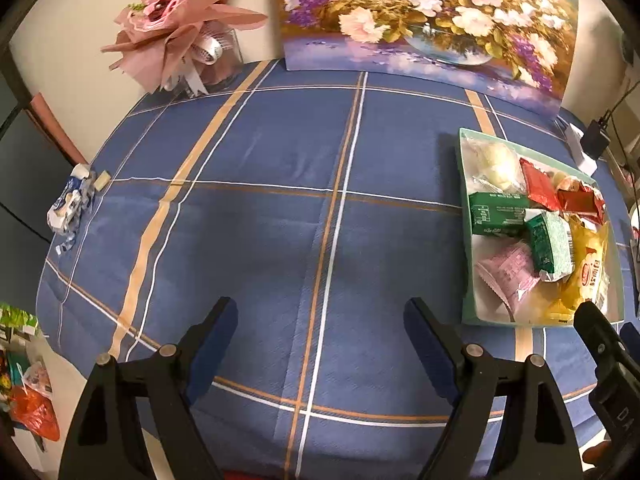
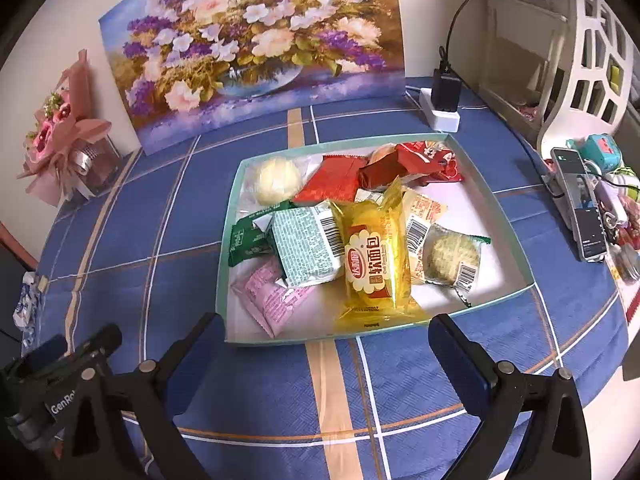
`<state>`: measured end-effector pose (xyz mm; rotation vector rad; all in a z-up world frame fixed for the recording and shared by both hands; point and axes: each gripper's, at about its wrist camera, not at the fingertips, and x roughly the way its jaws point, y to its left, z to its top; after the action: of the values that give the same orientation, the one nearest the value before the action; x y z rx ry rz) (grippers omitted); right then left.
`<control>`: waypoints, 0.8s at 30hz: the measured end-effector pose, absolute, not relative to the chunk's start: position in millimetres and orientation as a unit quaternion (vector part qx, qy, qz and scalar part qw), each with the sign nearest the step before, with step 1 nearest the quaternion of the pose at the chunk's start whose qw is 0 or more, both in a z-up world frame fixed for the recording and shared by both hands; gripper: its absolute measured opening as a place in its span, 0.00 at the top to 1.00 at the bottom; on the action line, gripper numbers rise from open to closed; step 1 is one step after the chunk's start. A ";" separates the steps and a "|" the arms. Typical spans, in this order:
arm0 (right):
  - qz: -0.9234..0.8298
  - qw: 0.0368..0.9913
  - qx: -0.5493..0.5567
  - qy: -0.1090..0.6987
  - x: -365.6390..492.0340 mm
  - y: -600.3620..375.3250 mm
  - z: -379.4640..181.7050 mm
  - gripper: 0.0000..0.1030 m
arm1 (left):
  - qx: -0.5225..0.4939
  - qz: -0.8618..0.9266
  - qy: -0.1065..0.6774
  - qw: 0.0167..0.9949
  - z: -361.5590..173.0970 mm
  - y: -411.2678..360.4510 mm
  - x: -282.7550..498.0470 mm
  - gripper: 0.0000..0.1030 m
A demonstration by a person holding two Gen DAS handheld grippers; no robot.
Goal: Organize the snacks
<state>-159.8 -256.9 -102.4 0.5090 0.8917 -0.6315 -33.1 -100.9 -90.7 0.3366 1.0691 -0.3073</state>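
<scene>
Both the left gripper and right gripper gape wide and empty, the right before the snack tray near the table's back edge.

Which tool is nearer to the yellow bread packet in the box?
Right. The right tool stands open just in front of the box's near edge, facing the yellow bread packet. The left tool, also open, hovers over bare tablecloth, with the box off to its right.

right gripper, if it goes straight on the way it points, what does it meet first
Probably the near rim of the snack box, then the yellow bread packet just inside; depth is hard to judge. The right gripper is open and empty.
</scene>
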 end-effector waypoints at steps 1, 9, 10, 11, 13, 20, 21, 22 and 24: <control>-0.296 0.824 0.240 0.418 -160.2 -256.7 -101.9 0.00 | 0.154 -0.144 0.504 0.838 -89.0 -98.7 -32.4 0.17; -0.295 0.824 0.239 0.420 -158.0 -254.5 -101.4 0.00 | 0.165 -0.135 0.499 0.840 -86.8 -98.2 -31.2 0.17; -0.295 0.824 0.239 0.421 -157.7 -254.4 -101.9 0.00 | 0.165 -0.135 0.498 0.841 -86.3 -98.3 -31.3 0.17; -0.295 0.823 0.240 0.422 -157.3 -254.4 -102.4 0.00 | 0.165 -0.135 0.498 0.841 -85.8 -97.7 -30.9 0.17; -0.294 0.822 0.239 0.425 -156.4 -254.4 -103.4 0.00 | 0.164 -0.133 0.496 0.842 -84.7 -97.0 -30.1 0.17; -0.294 0.820 0.231 0.432 -152.8 -252.9 -104.8 0.00 | 0.166 -0.133 0.495 0.842 -84.0 -96.5 -28.6 0.17; -0.294 0.820 0.231 0.433 -152.6 -253.0 -105.0 0.00 | 0.166 -0.133 0.495 0.842 -83.9 -96.6 -28.7 0.17; -0.294 0.820 0.231 0.433 -152.6 -253.1 -105.3 0.00 | 0.166 -0.133 0.495 0.842 -83.7 -96.5 -28.5 0.17; -0.294 0.820 0.230 0.435 -151.9 -252.6 -105.8 0.00 | 0.166 -0.131 0.494 0.843 -83.4 -96.1 -28.5 0.17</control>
<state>-151.9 -252.6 -105.8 0.4893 0.9255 -0.6255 -28.5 -96.1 -83.4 0.3510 1.0436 -0.2765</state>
